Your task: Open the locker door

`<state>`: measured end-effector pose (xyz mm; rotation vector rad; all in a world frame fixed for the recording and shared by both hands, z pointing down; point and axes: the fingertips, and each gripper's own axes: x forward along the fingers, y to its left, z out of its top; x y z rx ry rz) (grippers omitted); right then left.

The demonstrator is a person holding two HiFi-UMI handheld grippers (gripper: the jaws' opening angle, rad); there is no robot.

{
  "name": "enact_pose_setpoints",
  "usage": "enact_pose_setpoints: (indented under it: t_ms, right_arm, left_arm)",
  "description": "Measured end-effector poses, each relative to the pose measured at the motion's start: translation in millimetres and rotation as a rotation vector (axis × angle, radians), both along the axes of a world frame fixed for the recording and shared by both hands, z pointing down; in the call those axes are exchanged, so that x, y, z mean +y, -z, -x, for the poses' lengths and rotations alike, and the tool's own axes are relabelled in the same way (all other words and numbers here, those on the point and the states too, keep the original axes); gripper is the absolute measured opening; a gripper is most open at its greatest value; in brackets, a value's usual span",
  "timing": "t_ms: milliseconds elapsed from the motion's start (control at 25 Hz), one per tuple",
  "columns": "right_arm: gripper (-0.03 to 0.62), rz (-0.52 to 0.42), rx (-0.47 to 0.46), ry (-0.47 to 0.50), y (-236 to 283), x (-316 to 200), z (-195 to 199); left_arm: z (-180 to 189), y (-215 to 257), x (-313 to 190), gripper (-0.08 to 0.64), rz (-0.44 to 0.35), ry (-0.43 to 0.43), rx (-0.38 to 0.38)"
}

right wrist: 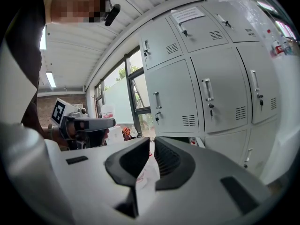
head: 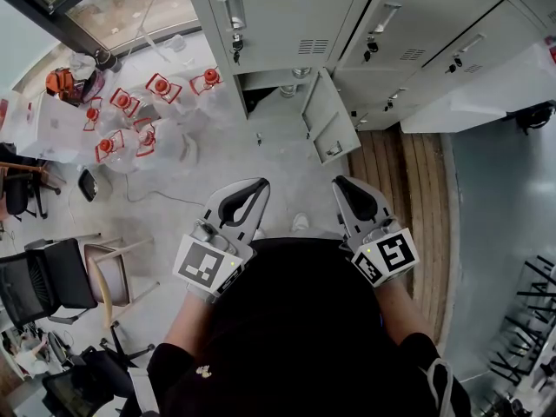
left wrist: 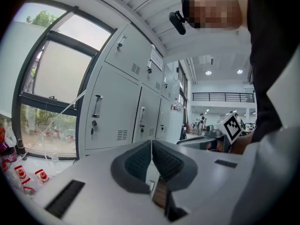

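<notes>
A bank of grey lockers fills the top of the head view. One low locker door stands swung open, with its dark compartment to its left. The other doors are closed, and keys hang under their handles. Both grippers are held close to the person's body, well short of the lockers. My left gripper is shut and empty, with its pads meeting. My right gripper is also shut and empty. Closed locker doors face each gripper view.
Several clear water jugs with red caps lie on the floor at the left by the window. Two chairs stand at the lower left. A wooden floor strip runs on the right, below a white bench.
</notes>
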<state>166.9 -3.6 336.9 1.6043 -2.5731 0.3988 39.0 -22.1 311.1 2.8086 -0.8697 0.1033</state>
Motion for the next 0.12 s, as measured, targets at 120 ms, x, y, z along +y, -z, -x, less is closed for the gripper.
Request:
enact_pose_setpoints:
  t_ms: [120]
  right_arm:
    - [0.049, 0.001, 0.001, 0.002, -0.8, 0.2, -1.0]
  left_arm:
    - [-3.0, 6.7, -0.9, 0.025, -0.017, 0.003, 0.020]
